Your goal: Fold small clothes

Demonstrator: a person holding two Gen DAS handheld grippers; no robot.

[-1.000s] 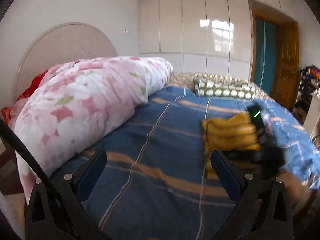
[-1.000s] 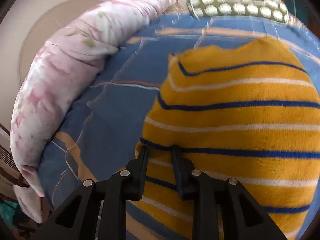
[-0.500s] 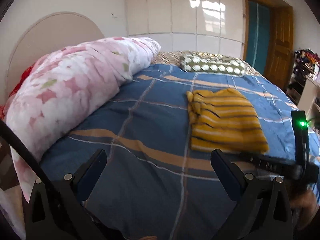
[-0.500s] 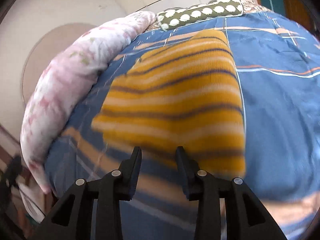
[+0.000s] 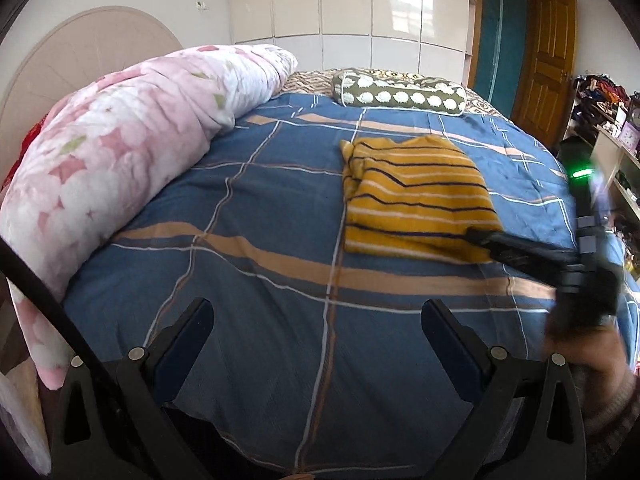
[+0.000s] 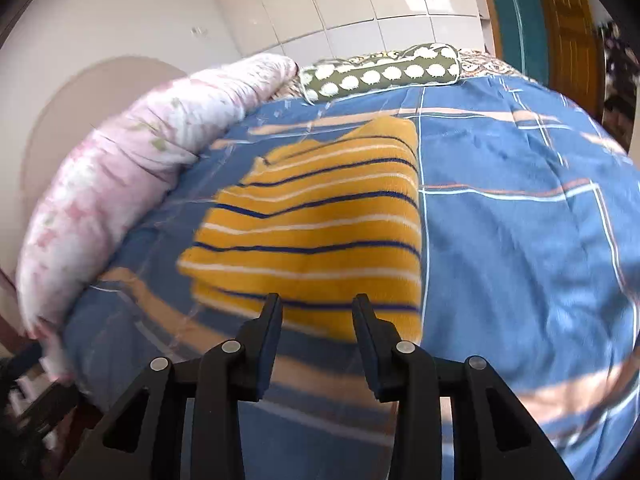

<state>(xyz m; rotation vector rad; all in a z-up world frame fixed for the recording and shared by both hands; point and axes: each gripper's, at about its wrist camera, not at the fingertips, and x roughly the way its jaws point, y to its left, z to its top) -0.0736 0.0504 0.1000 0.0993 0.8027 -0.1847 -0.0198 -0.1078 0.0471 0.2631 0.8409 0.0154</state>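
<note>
Sweater (image 5: 416,196), folded, flat on bed (image 5: 260,280) near pink quilt (image 5: 120,152); right gripper (image 6: 316,312) at its near edge, jaws apart, empty; left gripper (image 5: 318,320) well back, jaws wide apart.

My left gripper (image 5: 318,336): black frame, navy pads, silver screws. My right gripper (image 6: 317,332): identical build, green light glowing.

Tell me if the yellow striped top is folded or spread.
Folded: the yellow striped top lies as a compact rectangle with layered edges on the blue bedspread.
</note>
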